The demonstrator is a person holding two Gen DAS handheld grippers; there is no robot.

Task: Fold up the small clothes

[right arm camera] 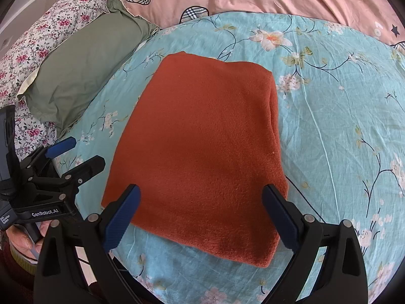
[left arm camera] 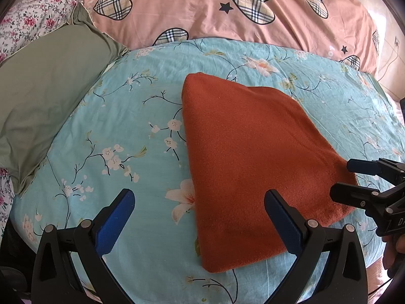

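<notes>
Teal floral bedsheet (left arm camera: 152,96) spreads across the bed | olive-green pillow (left arm camera: 45,96) sits at its left edge | pink quilt with plaid hearts (left arm camera: 202,12) bunches behind | rose-print bedding (right arm camera: 50,27) far left

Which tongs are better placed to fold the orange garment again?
Right, probably. The right tongs are open and centred over the orange garment's near edge; the left tongs, also open, sit off its left side.
</notes>
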